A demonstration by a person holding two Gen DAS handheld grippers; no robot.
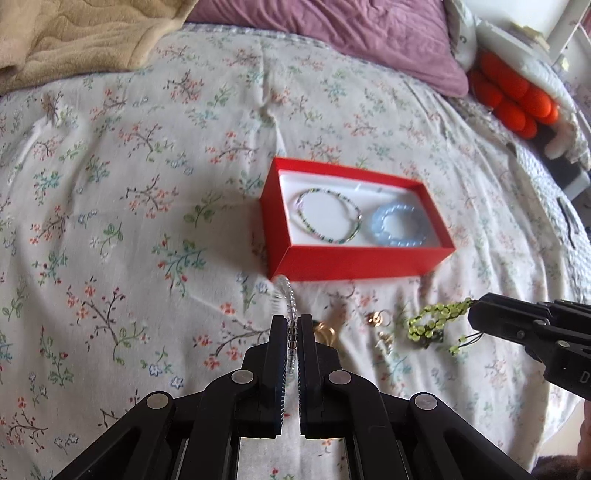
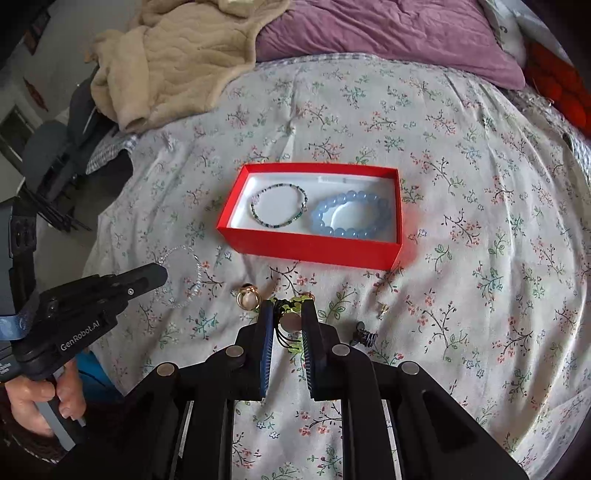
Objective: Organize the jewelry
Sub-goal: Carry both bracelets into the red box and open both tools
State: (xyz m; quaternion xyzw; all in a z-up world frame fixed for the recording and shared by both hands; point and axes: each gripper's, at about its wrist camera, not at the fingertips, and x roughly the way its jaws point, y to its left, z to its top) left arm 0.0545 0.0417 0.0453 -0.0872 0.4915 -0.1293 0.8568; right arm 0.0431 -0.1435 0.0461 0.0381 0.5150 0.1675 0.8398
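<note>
Currently, the left gripper (image 1: 292, 325) has its fingers clenched on a clear beaded bracelet (image 1: 289, 295), which arcs up from the fingertips toward the near left corner of the red box (image 1: 354, 264). In the right wrist view the same bracelet (image 2: 184, 273) hangs as a loop off the left gripper's tip (image 2: 157, 275), to the left of the box (image 2: 310, 249). The right gripper (image 2: 288, 314) is closed on a green beaded bracelet (image 2: 295, 300) with dark cords trailing between the fingers; in the left wrist view that bracelet (image 1: 439, 319) dangles from the right gripper's tip (image 1: 474, 314).

The open box sits on a floral bedsheet (image 1: 147, 184). Inside it lie a thin multicoloured bead bracelet (image 2: 279, 205) on the left and a chunky light blue bead bracelet (image 2: 351, 218) on the right, just beside each other.

On the sheet near the box lie a gold ring (image 2: 246, 298), a small gold earring (image 2: 382, 309) and a dark coiled piece (image 2: 365, 336). A beige blanket (image 2: 177, 55) and purple pillow (image 2: 388, 33) lie beyond.
</note>
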